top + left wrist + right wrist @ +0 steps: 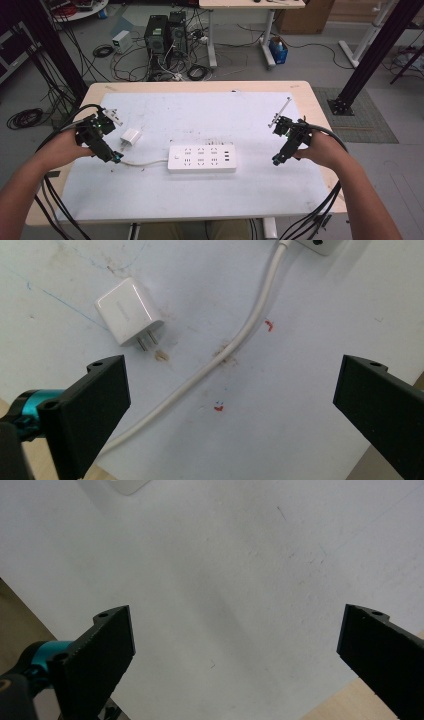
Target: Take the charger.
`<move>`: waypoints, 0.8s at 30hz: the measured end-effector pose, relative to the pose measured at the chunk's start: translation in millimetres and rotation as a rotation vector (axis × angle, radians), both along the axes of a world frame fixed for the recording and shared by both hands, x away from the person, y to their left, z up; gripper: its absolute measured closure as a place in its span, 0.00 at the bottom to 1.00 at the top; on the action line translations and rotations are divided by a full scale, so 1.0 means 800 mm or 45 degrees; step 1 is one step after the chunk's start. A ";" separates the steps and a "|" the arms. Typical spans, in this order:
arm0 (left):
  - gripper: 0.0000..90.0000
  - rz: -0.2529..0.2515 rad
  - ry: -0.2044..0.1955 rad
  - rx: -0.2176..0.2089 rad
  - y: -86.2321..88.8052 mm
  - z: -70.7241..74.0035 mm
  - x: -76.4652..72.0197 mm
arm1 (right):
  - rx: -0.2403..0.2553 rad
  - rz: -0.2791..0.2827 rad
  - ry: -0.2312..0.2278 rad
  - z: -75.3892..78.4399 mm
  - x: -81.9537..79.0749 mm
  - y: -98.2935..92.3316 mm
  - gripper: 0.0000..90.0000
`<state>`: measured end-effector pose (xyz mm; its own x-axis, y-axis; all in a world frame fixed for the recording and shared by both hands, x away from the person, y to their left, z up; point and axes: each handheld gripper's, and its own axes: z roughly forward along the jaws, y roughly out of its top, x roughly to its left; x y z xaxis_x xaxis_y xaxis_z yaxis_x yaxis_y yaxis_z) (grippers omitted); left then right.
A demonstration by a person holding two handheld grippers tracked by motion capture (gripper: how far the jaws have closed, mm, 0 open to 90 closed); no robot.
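Note:
A white power strip (202, 158) lies in the middle of the white mat, its white cable (145, 162) running left. In the left gripper view the cable (235, 342) curves across the mat between the jaws. A small white plug adapter (131, 136) lies left of the strip, its two prongs showing (131, 311). My left gripper (114, 158) hovers over the cable's left end, open and holding nothing (230, 405). My right gripper (276, 161) hangs open over bare mat to the right of the strip (235, 650), a corner of the strip (127, 485) at the top edge.
The white mat (210, 112) covers most of a wooden table (320, 107). Beyond the far edge, computer towers (165, 32), cables and a second desk stand on the floor. Black frame posts rise at both sides.

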<state>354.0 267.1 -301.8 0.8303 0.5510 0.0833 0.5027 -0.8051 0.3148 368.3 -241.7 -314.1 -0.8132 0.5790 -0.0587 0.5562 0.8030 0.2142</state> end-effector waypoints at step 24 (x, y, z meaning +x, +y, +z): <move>0.02 0.329 -0.048 -0.134 0.017 -0.011 0.032 | 0.023 -0.045 -0.014 -0.003 0.003 -0.001 0.01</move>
